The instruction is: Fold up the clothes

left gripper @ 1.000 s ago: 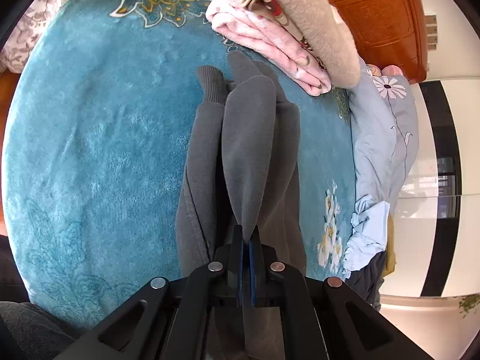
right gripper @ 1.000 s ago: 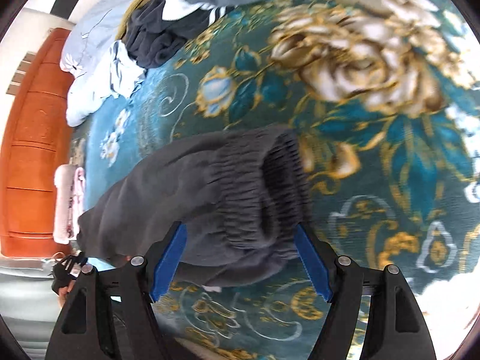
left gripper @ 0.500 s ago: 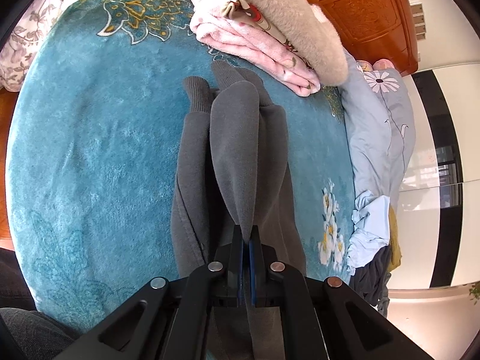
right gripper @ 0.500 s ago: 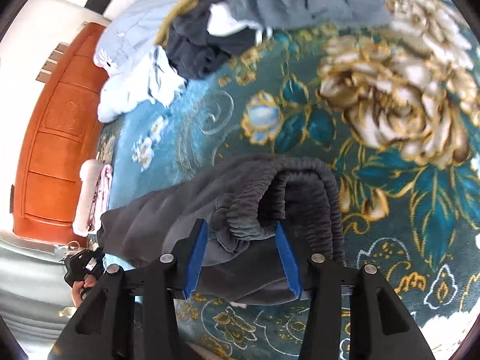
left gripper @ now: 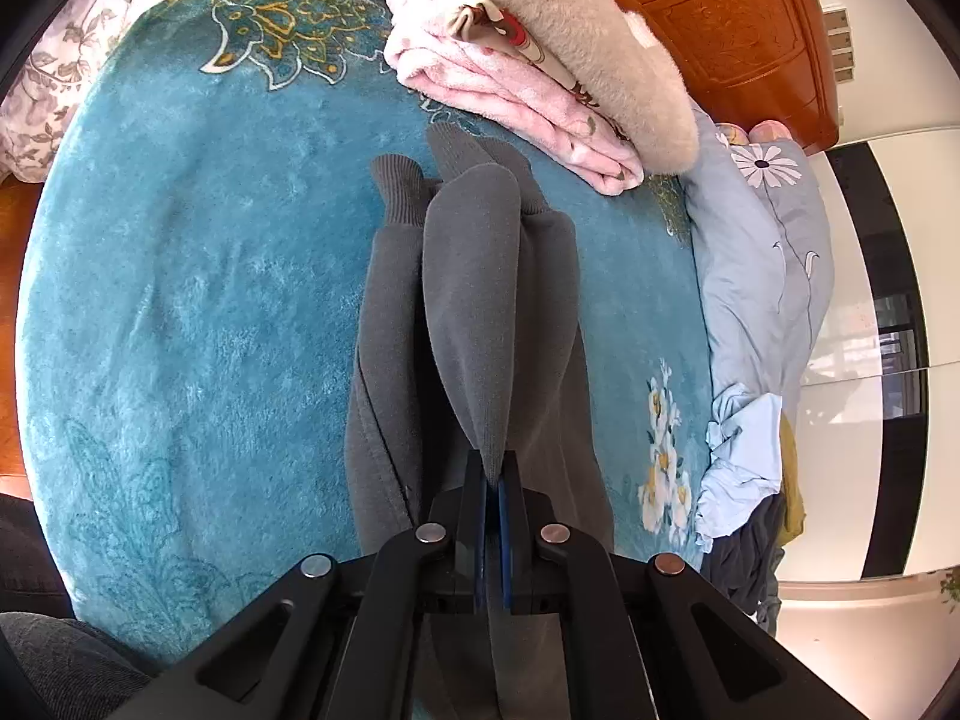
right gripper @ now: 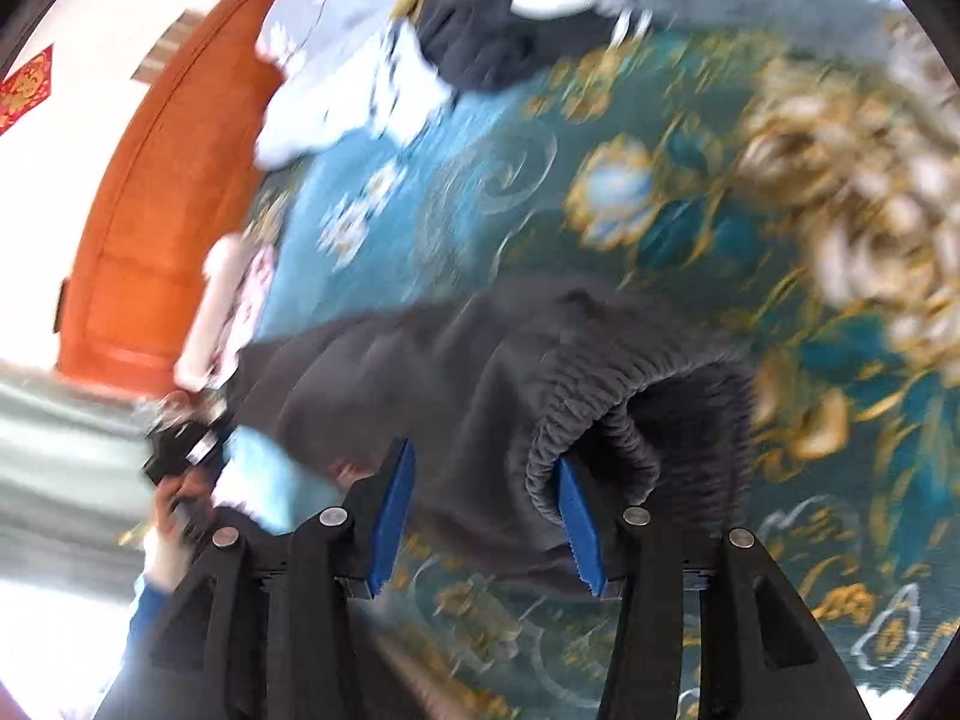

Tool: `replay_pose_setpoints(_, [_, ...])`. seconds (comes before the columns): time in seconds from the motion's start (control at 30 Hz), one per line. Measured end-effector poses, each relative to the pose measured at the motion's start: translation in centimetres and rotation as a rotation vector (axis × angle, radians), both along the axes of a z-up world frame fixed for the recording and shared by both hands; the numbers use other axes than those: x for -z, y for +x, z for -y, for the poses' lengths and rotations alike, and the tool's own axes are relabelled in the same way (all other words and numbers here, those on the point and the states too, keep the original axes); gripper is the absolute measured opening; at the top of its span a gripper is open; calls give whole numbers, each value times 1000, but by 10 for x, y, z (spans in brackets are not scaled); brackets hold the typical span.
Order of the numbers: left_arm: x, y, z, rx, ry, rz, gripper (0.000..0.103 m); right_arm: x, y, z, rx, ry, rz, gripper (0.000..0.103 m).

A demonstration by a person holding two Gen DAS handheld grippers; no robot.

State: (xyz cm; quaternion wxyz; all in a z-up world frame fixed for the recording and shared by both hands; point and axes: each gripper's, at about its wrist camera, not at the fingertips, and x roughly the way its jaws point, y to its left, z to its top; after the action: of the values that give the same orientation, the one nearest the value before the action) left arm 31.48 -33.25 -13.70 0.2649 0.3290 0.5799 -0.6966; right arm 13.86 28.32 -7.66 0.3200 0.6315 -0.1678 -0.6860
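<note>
— How much room do you have around you?

— The plush teal floral blanket (left gripper: pixel 198 312) lies bare from seven to eleven o'clock in my left view. At one o'clock a folded pink fleece blanket (left gripper: pixel 510 90) sits under a beige plush one (left gripper: pixel 594 12), against the orange wooden headboard (left gripper: pixel 738 18). A pale blue flowered quilt (left gripper: pixel 762 252) borders three o'clock. In my blurred right view, a heap of dark and white clothes (right gripper: pixel 510 36) sits at twelve.

— And the trousers?

— The dark grey fleece jogging trousers (left gripper: pixel 474 312) stretch from my left tongs (left gripper: pixel 492 480) toward twelve, cuffs just short of the pink blanket. Those tongs are clamped tight on a raised fold. My right tongs (right gripper: pixel 486 480) stand half wide, gripping the ribbed elastic waistband (right gripper: pixel 576 414), bunched between the blue pads.
</note>
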Motion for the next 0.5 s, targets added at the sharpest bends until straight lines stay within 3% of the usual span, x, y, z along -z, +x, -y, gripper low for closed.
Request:
replay_pose_setpoints(0.13, [-1,-1,0,9,-9,-1,4,28,0,-6,49,78,52,48])
replay_pose_setpoints(0.27, [-8,-2,-1,27,-44,-31,3,21,-3,4,65,151,13,17])
replay_pose_setpoints(0.33, [-25,3,-6,22,-128,-98,3,5,-7,7,65,99,-20,15])
replay_pose_setpoints(0.4, [-43,10,-11,10,-217,-149,3,-21,-10,1,76,-15,-61,14])
replay_pose_setpoints(0.43, [-50,15,-12,-1,-253,-148,3,-36,-10,-5,90,-84,-77,13])
replay_pose_setpoints(0.5, [-46,20,-9,-24,-231,-98,3,-57,-4,-21,94,-188,-98,13])
